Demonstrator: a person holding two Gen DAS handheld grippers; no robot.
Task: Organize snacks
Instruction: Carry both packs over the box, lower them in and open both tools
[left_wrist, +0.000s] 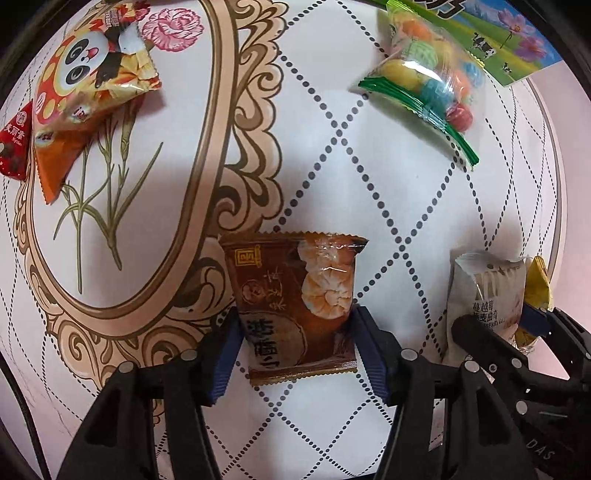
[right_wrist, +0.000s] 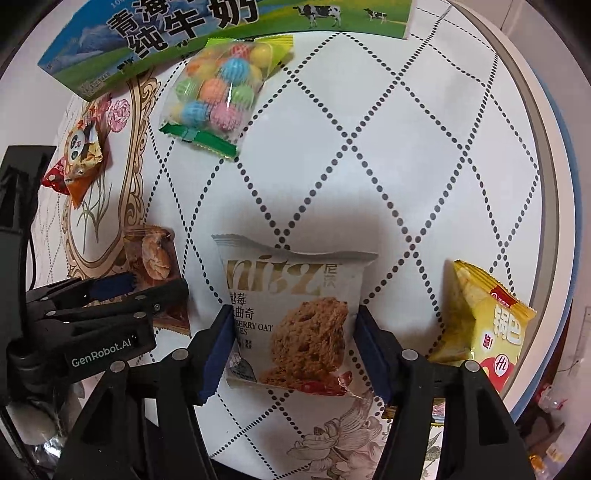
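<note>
My left gripper (left_wrist: 297, 339) is shut on a brown pastry packet (left_wrist: 295, 295), pads pressed on both its sides; it also shows in the right wrist view (right_wrist: 155, 258). My right gripper (right_wrist: 293, 343) is shut on a white oat cookie packet (right_wrist: 295, 317), which also shows in the left wrist view (left_wrist: 484, 295). A bag of coloured candy balls (right_wrist: 218, 92) lies further back. A panda packet (left_wrist: 92, 77) sits on an orange packet (left_wrist: 62, 155) beside a red packet (left_wrist: 14, 144) at the far left. A yellow chip bag (right_wrist: 484, 325) lies at right.
A green and blue milk carton (right_wrist: 184, 40) lies at the back of the round table (right_wrist: 406, 147), whose rim curves close on the right. The left gripper's body (right_wrist: 92, 325) is next to the cookie packet on the left.
</note>
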